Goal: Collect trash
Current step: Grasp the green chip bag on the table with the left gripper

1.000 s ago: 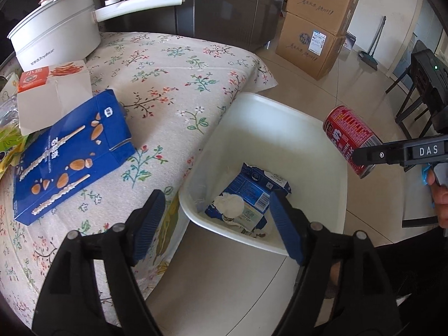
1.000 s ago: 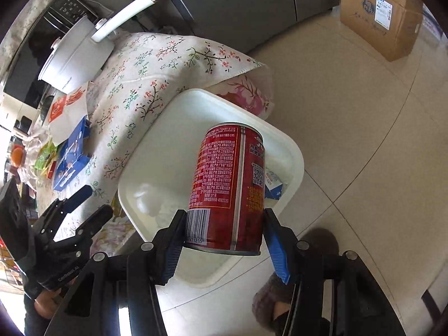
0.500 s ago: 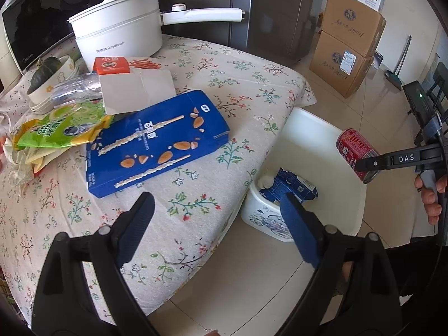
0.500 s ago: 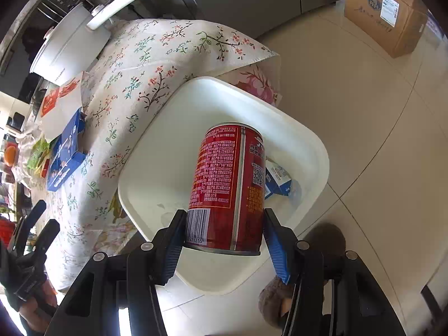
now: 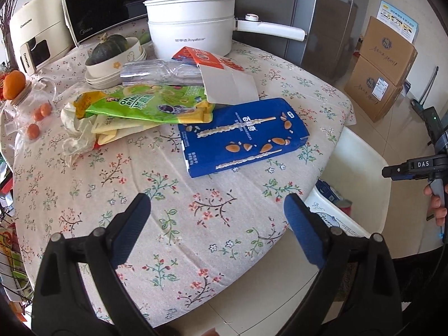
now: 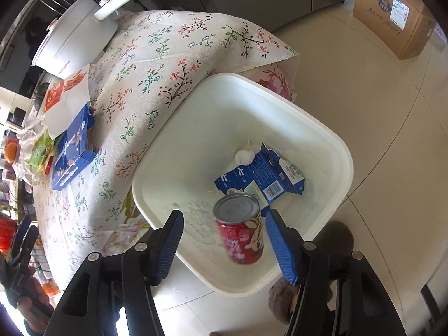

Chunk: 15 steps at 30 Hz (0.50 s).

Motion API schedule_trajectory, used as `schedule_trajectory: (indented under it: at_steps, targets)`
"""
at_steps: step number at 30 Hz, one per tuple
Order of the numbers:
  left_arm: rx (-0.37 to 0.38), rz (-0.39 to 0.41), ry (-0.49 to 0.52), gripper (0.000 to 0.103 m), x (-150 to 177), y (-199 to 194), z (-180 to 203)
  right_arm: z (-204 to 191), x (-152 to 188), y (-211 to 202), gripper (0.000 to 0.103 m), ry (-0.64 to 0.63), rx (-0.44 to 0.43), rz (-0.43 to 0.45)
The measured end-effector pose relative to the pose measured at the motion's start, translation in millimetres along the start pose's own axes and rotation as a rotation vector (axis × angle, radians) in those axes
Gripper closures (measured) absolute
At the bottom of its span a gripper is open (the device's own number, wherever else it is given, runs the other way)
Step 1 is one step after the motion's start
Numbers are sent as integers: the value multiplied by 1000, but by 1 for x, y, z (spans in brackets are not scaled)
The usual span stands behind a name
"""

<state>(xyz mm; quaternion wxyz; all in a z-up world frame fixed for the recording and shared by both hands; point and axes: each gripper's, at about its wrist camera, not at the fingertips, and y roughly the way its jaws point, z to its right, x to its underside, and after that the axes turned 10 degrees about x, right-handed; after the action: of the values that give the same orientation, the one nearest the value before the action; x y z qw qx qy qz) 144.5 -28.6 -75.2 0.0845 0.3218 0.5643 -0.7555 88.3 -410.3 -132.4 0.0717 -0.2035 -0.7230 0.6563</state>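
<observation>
A: Where is the red can (image 6: 243, 228)?

B: It is inside the white bin (image 6: 326, 137), free of my right gripper (image 6: 226, 240). In my right wrist view it sits between the two blue pads, slightly blurred, silver top facing up, and neither pad touches it. The jaws are spread wide

A: What else is in the bin?

B: A flattened blue carton (image 6: 261, 177) lies just beyond the can, with a small white crumpled ball (image 6: 245, 155) at its far end. The bin stands on the tiled floor, tight against the edge of the table under the floral tablecloth (image 6: 156, 64)

A: And your left gripper (image 5: 217, 217)?

B: Also spread, holding nothing. It hangs over the near part of the table. Ahead of it lies the blue snack box (image 5: 242, 137), flat on the cloth. Beyond that are a green chip bag (image 5: 151, 103), a white and orange carton (image 5: 221, 79), a clear crushed plastic bottle (image 5: 156, 68) and some crumpled paper (image 5: 75, 128)

A: Anything at the back?

B: A white electric pot (image 5: 193, 23) with a long handle, and a bowl (image 5: 112, 61) holding a dark green squash. From the left view only a sliver of the can (image 5: 345, 205) shows in the bin, beside the carton, and my right gripper's tip reaches in from the right edge
</observation>
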Motion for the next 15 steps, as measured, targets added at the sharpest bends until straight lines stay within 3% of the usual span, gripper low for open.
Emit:
schedule_trajectory:
  at_steps: [7,15]
  targets:
    - [-37,6,-66,7,-1,-7,-31,-17,-6,-18,32,-13,-10,52]
    - [-50,41,-181,7,-8,-9,-69,-64,-14,-38,30,-95,-8,125]
